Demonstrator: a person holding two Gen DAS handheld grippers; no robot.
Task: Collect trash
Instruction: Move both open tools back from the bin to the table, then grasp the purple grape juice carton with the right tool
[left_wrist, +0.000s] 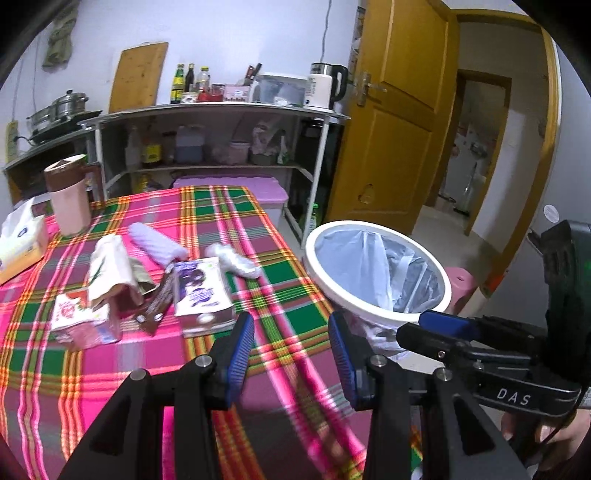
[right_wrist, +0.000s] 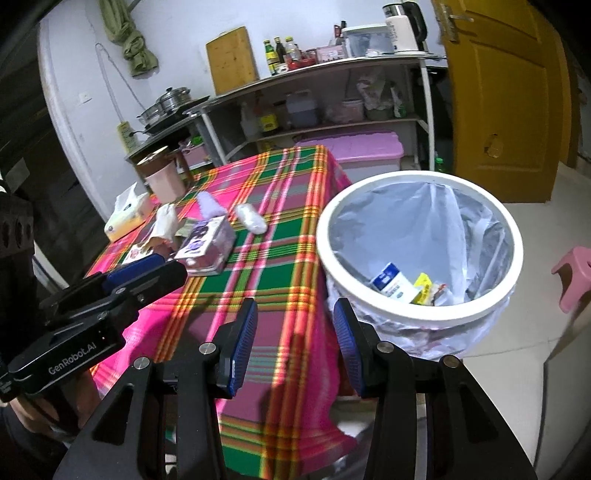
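Trash lies on the plaid tablecloth (left_wrist: 288, 280): a purple carton (left_wrist: 201, 291), a red-and-white carton (left_wrist: 79, 321), a brown wrapper (left_wrist: 155, 306), a white paper bag (left_wrist: 110, 269), a lavender wrapper (left_wrist: 157, 243) and crumpled white plastic (left_wrist: 234, 260). My left gripper (left_wrist: 291, 354) hovers open and empty just in front of the purple carton. A white-rimmed bin (right_wrist: 417, 321) with a clear liner stands off the table's right edge, holding a blue-white carton (right_wrist: 391, 284) and a yellow wrapper (right_wrist: 423, 286). My right gripper (right_wrist: 295, 343) is open and empty between table corner and bin.
A tissue box (left_wrist: 22, 247) and a pink jug with a brown lid (left_wrist: 70, 195) stand at the table's far left. Behind are metal shelves (left_wrist: 221, 110), a pink storage box (left_wrist: 273, 195) and a yellow door (left_wrist: 399, 122). A pink stool (right_wrist: 576, 273) sits right of the bin.
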